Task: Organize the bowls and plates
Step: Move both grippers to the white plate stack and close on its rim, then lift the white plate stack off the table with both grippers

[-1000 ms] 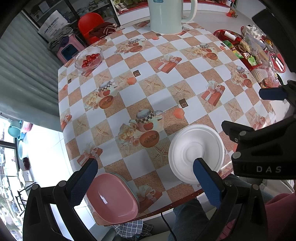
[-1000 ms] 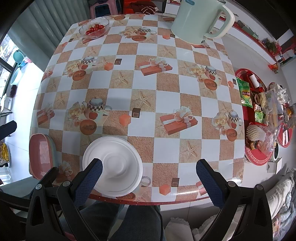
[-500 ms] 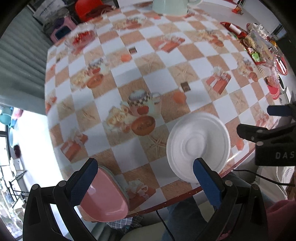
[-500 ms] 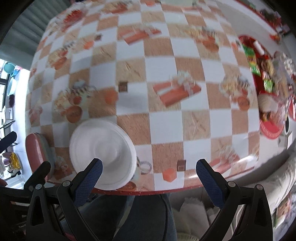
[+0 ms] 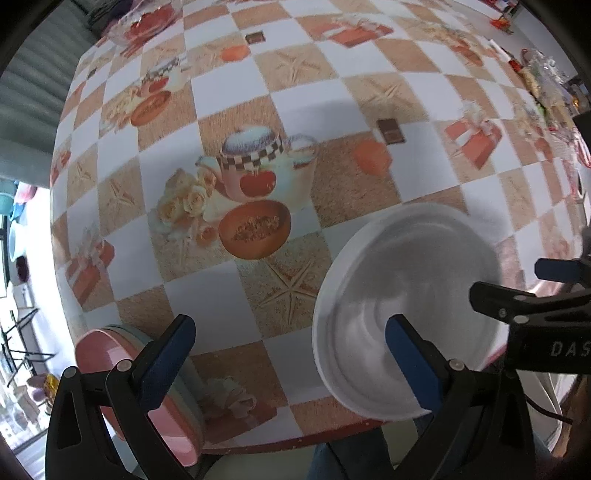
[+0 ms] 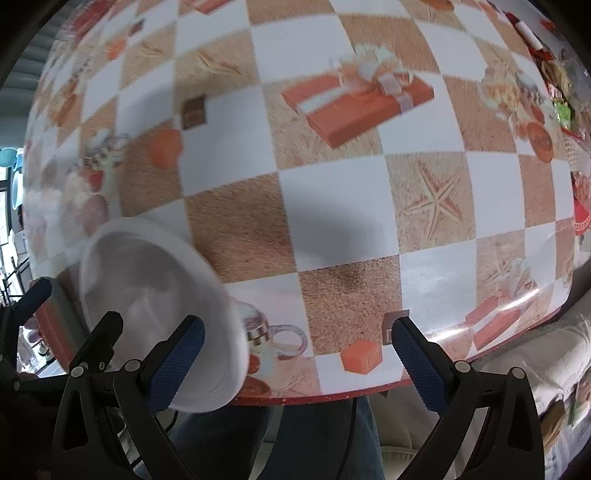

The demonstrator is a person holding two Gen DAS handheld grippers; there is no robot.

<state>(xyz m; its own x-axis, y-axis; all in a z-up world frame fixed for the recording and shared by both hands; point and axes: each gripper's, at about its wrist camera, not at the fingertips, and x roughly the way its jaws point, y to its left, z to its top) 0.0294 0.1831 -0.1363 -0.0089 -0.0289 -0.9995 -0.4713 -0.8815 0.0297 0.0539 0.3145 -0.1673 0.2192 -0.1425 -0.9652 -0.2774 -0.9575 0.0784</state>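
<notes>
A white plate (image 5: pixel 410 306) lies near the table's front edge; it also shows in the right wrist view (image 6: pixel 155 295). A pink bowl (image 5: pixel 147 398) sits in a pale green bowl at the front left corner. My left gripper (image 5: pixel 291 354) is open and low over the table, its right finger in front of the white plate, its left finger in front of the pink bowl. My right gripper (image 6: pixel 295 354) is open near the front edge, its left finger in front of the plate's near rim. It holds nothing.
The table (image 5: pixel 303 85) has a checked orange and white cloth with printed pictures. A glass bowl of red fruit (image 5: pixel 144 22) stands at the far left. Red trays with snacks (image 6: pixel 554 92) lie at the right. A person's legs (image 6: pixel 310 439) are below the front edge.
Both grippers have dropped closer to the table and moved toward the front edge. The white plate now looms larger between the fingers. Both stay open.
</notes>
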